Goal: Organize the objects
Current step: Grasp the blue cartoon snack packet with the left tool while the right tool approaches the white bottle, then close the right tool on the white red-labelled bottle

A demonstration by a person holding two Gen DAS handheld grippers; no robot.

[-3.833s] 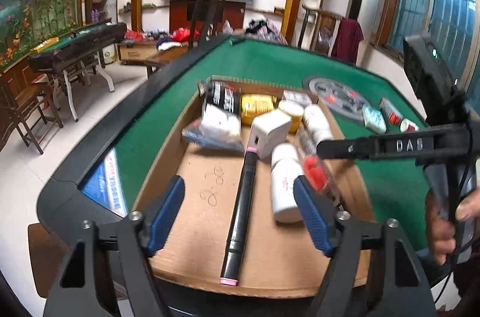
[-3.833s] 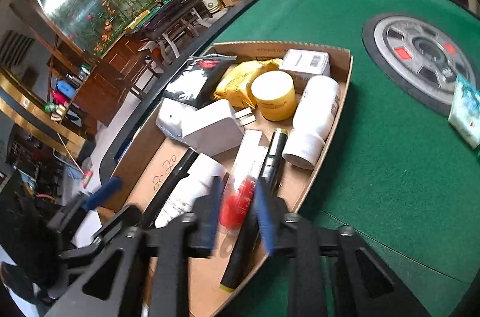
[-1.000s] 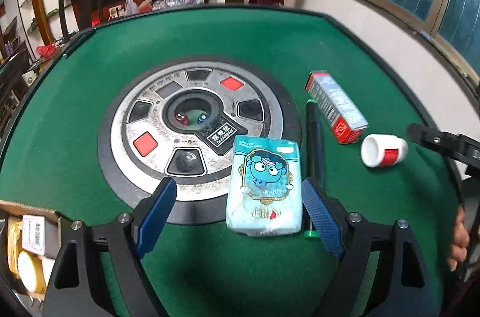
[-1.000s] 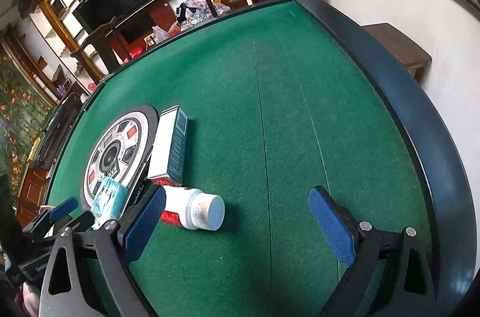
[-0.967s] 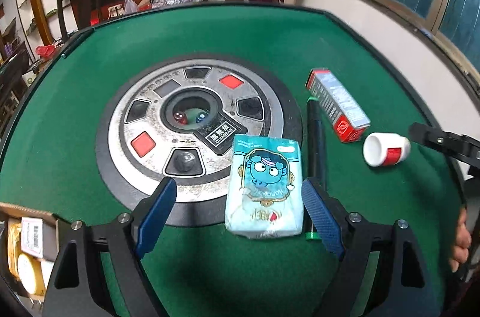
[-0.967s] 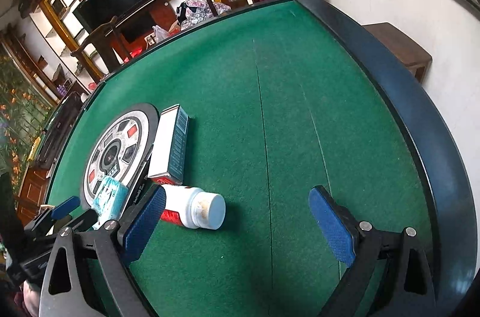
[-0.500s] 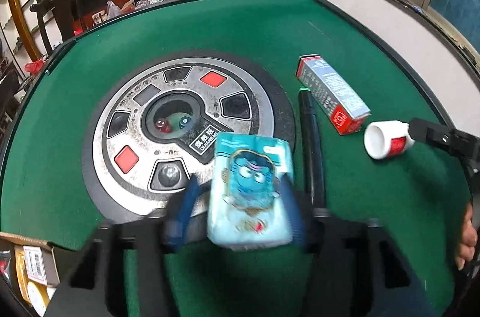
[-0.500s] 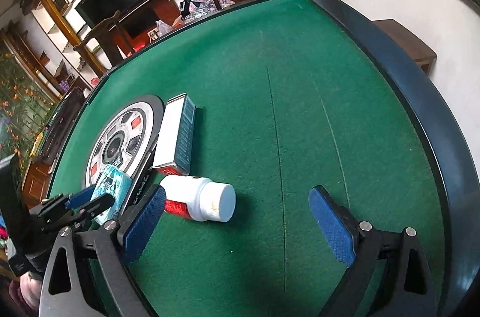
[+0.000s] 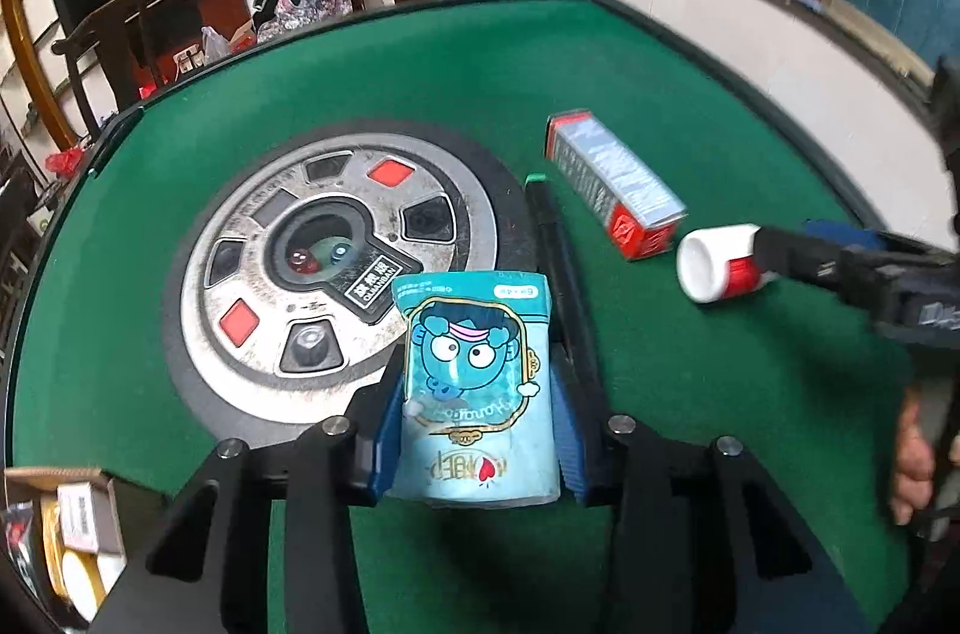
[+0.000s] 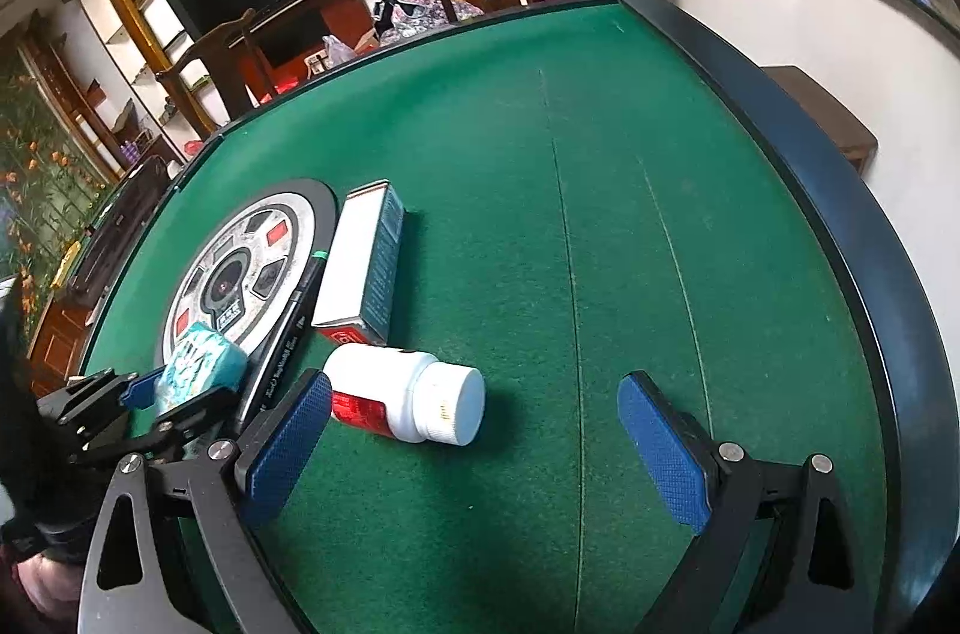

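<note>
- While its jaws have just been closing, the left gripper (image 9: 474,445) pinches the light-blue cartoon-printed packet (image 9: 477,382) above the green felt tabletop (image 9: 690,382).
- Right gripper (image 10: 474,445): jaws spread, white red-labelled plastic bottle (image 10: 408,397) lying between them, unpinched.

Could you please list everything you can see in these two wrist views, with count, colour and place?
Tissue pack: one, light blue with a cartoon face, between the left gripper's pads.
Marker: one, black with a green end, on the felt beside the round panel.
Long box: one, blue-grey with a red end, right of the marker.
Bottle: one, white with a red label, lying on its side.
Round panel: one, silver, table centre.
Cardboard box: one, brown, lower left edge.
Table: one, green felt.
Left gripper: blue pads, just closed onto the tissue pack.
Right gripper: blue pads, open, by the bottle.
</note>
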